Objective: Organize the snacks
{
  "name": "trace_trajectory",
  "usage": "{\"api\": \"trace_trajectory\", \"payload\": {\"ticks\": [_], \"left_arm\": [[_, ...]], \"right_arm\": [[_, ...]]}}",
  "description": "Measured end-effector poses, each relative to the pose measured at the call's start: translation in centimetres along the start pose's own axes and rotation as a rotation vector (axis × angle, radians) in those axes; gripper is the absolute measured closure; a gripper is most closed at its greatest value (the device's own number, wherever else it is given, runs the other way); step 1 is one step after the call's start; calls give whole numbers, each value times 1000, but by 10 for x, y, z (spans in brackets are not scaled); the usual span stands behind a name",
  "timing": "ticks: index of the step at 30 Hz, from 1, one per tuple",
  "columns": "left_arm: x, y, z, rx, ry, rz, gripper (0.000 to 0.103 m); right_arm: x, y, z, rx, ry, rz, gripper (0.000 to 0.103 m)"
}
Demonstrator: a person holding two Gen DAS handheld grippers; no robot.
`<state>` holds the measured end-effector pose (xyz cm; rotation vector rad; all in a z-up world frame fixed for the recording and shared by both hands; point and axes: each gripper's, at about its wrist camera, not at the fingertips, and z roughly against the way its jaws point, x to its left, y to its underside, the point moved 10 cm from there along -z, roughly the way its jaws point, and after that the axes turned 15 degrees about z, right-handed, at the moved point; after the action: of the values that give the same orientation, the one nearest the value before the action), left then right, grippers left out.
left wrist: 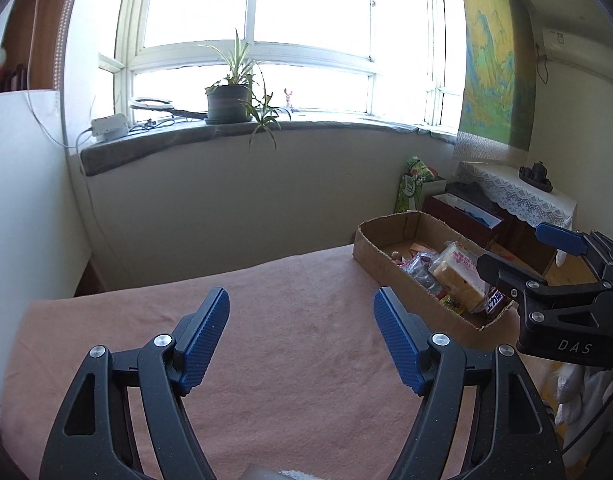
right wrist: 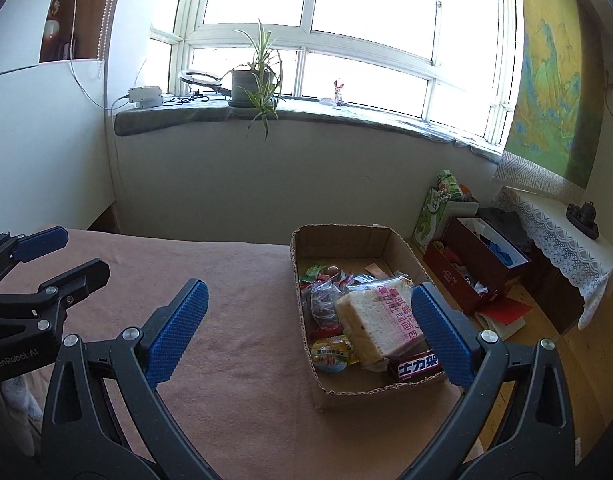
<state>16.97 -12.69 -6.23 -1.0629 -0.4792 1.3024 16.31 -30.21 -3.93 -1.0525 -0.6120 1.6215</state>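
A cardboard box (right wrist: 302, 304) stands on the right side of the pink-clothed table (right wrist: 242, 320). It holds a wrapped bread loaf (right wrist: 376, 318), a Snickers bar (right wrist: 418, 366), a jelly cup (right wrist: 332, 356) and several small wrapped snacks. The box also shows in the left wrist view (left wrist: 370, 256). My right gripper (right wrist: 306, 332) is open and empty, held above the table at the box's near left corner. My left gripper (left wrist: 302, 324) is open and empty above bare cloth, left of the box. Each gripper shows in the other's view: the right gripper (left wrist: 546, 268), the left gripper (right wrist: 62, 256).
A windowsill (right wrist: 306, 114) with a potted plant (right wrist: 252, 88) runs along the far wall. On the floor to the right stand a red box (right wrist: 466, 272), a green bag (right wrist: 430, 216) and a lace-covered cabinet (right wrist: 562, 236). A white panel (left wrist: 26, 184) stands at left.
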Motion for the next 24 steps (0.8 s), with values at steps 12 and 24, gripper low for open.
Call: {"api": "trace_trajectory", "payload": {"ticks": [12, 24], "left_arm": [[-4, 13, 12, 1, 2, -18, 21], [0, 13, 17, -4, 5, 0, 21]], "right_arm": [[-13, 17, 11, 15, 41, -83, 0], [-5, 19, 12, 22, 34, -66, 0]]}}
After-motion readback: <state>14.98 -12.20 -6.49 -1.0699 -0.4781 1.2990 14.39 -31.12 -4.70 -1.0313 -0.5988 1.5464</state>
